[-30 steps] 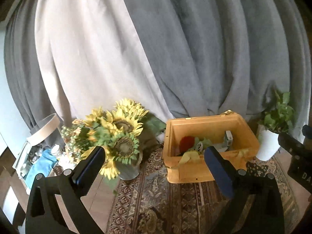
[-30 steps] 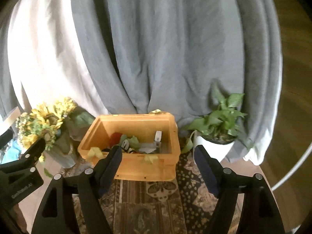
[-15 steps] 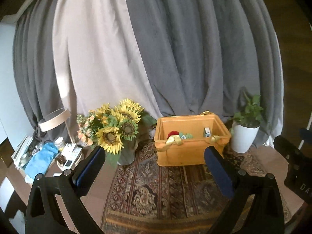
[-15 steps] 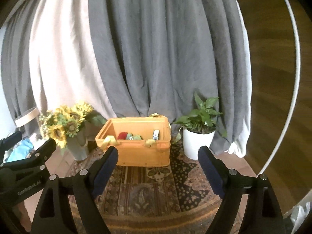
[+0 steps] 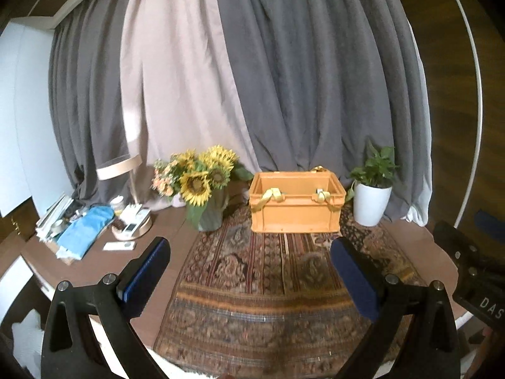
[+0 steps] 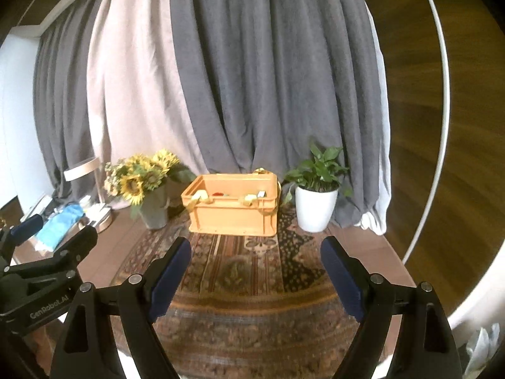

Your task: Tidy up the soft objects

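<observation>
An orange plastic crate point(image 5: 295, 208) stands at the far end of a patterned rug point(image 5: 268, 284); it also shows in the right wrist view point(image 6: 233, 207). Yellow soft pieces point(image 5: 273, 195) hang over its front rim, and a red soft item point(image 6: 217, 194) peeks inside. My left gripper point(image 5: 251, 262) is open and empty, well back from the crate over the rug. My right gripper point(image 6: 255, 263) is open and empty, also well back. The left gripper's body point(image 6: 41, 271) shows at the right wrist view's left edge.
A sunflower vase point(image 5: 205, 199) stands left of the crate, a potted plant in a white pot point(image 5: 371, 203) right of it. Grey and beige curtains point(image 5: 252, 79) hang behind. A blue cloth point(image 5: 85, 230), a lamp and small clutter lie at the left.
Both grippers have pulled far back from the crate. The crate now looks small and distant, and its inside is mostly hidden behind its front wall. Both stay open.
</observation>
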Demonstrator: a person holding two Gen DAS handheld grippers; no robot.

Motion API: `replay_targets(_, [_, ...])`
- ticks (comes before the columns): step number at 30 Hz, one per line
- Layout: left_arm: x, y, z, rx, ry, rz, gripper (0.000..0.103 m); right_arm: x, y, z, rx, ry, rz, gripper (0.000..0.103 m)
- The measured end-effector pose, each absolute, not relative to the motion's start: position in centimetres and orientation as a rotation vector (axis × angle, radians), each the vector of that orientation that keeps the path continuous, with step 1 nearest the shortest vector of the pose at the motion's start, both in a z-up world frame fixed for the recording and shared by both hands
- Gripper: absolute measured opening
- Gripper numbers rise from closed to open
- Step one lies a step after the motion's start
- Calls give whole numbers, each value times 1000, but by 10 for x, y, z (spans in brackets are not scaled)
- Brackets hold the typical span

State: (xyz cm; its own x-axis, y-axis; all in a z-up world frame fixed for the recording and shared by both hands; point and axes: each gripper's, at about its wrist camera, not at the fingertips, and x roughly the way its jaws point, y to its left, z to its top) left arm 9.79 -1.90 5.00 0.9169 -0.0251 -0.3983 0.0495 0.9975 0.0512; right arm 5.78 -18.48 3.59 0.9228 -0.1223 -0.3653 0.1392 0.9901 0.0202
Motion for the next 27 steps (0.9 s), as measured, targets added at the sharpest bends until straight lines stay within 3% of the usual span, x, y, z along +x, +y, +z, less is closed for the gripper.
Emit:
replay_targets(11, [19,-15,56,84,370,-37,103,-17,-178,32,57,367,-96,85])
replay_targets(27, [-21,5,65,103,343,-108,103,-64,-154,37,65,336,-130,85])
